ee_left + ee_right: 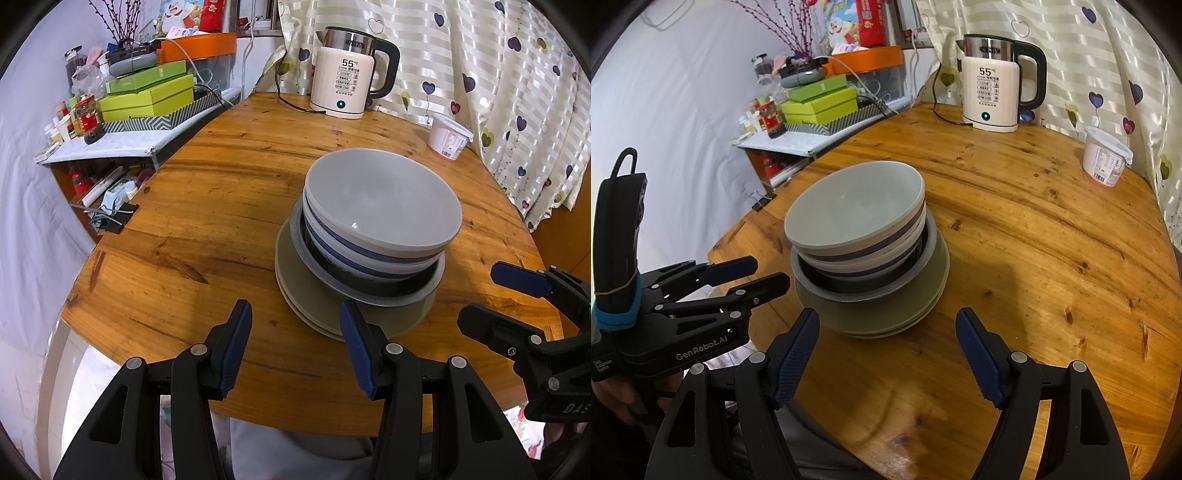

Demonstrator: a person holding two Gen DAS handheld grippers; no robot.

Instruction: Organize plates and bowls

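A round wooden table (229, 192) stands before a heart-patterned curtain (498, 74). A cluttered side shelf (110, 147) meets a white wall (683, 92).

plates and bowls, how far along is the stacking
It looks essentially done: the grey top bowl is nested in striped bowls, which sit in a dark pan-like dish on the plates, forming one pile on the wooden table. Nothing is in hand: the left gripper and right gripper are both open and empty. No loose dishes are visible.
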